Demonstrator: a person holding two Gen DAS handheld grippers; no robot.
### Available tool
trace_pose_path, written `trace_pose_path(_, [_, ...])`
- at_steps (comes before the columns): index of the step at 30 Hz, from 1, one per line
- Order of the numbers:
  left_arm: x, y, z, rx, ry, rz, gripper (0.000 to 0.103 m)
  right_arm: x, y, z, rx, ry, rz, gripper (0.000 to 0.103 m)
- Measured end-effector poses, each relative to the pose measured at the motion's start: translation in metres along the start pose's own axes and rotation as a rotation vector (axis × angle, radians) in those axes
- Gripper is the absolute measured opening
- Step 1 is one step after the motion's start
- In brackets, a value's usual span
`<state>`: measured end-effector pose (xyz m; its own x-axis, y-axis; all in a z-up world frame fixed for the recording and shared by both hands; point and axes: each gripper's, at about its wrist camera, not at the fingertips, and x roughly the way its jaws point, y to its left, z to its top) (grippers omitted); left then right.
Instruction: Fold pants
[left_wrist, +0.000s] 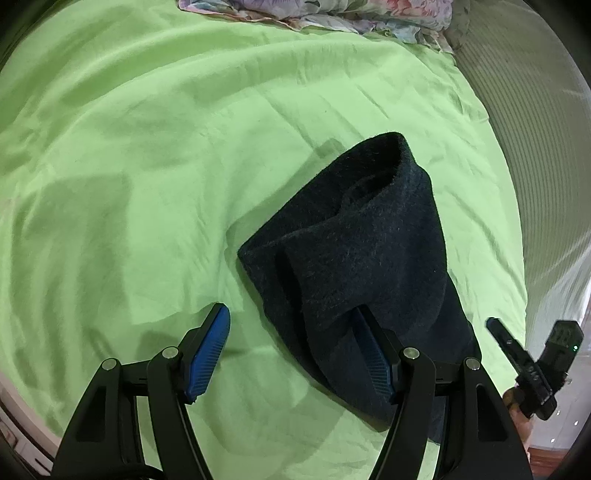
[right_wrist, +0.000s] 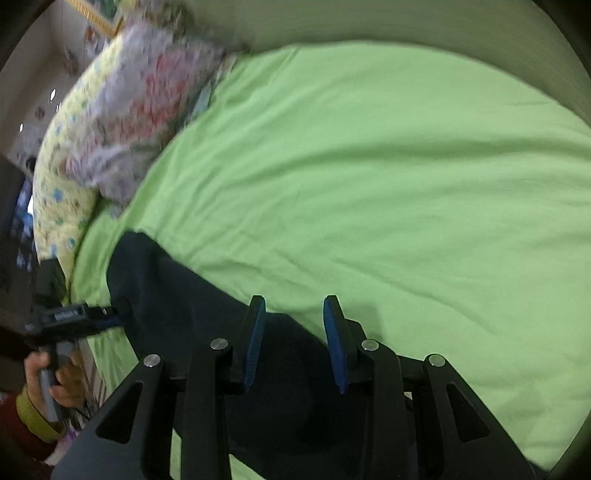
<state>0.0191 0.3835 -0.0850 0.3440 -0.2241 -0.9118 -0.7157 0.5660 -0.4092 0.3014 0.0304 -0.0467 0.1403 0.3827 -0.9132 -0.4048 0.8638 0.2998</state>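
Pants (left_wrist: 354, 236) (dark, folded) under both tools: left tool (left_wrist: 291, 325) gaping, right tool (right_wrist: 294, 312) part-open, empty.

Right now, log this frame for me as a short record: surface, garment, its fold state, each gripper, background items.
surface: green bedsheet
garment: dark pants lying on the sheet
fold state: already folded over into a compact bundle, layers stacked
left gripper: open, one finger over the pants edge, nothing pinched
right gripper: partly open above the pants, nothing between its pads
background: floral bedding at the head of the bed
image quality: right wrist view is motion-blurred
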Motion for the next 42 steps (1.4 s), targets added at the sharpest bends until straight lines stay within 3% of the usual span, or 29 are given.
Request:
trace_pose_path(5, [0.005, -0.003, 0.004, 0.007, -0.014, -0.001, 0.068, 0.04, 0.013, -0.005, -0.122, 0.158, -0.046, 0.034])
trace_pose_path(10, [0.011, -0.009, 0.005, 0.028, -0.059, 0.0, 0.062, 0.053, 0.014, -0.007, -0.156, 0.203, -0.041, 0.031])
trace_pose_path(11, [0.012, -0.012, 0.006, 0.045, -0.071, 0.002, 0.053, 0.055, 0.017, -0.007, -0.175, 0.209, -0.044, 0.027])
trace_pose_path(13, [0.014, -0.018, 0.008, 0.075, -0.083, 0.012, 0.045, 0.056, 0.03, -0.009, -0.237, 0.225, -0.067, 0.019])
trace_pose_path(15, [0.012, -0.021, 0.009, 0.093, -0.088, -0.03, 0.024, 0.053, 0.037, -0.011, -0.285, 0.224, -0.089, 0.015])
trace_pose_path(18, [-0.005, -0.021, 0.006, 0.128, -0.124, -0.118, 0.017, 0.033, 0.04, -0.012, -0.3, 0.177, -0.084, 0.013])
trace_pose_path(24, [-0.06, -0.019, -0.002, 0.215, -0.23, -0.302, 0.016, -0.022, 0.037, -0.007, -0.281, -0.001, -0.061, 0.012])
trace_pose_path(28, [-0.073, -0.017, 0.001, 0.232, -0.251, -0.362, 0.016, -0.032, 0.029, -0.006, -0.228, -0.11, -0.056, 0.012])
trace_pose_path(35, [-0.059, -0.006, 0.014, 0.264, -0.258, -0.292, 0.016, 0.013, 0.05, 0.005, -0.222, -0.135, -0.116, 0.01])
trace_pose_path(40, [-0.035, -0.004, 0.021, 0.36, -0.222, -0.167, 0.017, 0.035, 0.036, 0.008, -0.154, -0.091, -0.105, 0.012])
trace_pose_path(42, [-0.036, -0.006, 0.019, 0.39, -0.215, -0.132, 0.023, 0.032, 0.03, 0.006, -0.108, -0.093, -0.099, 0.014])
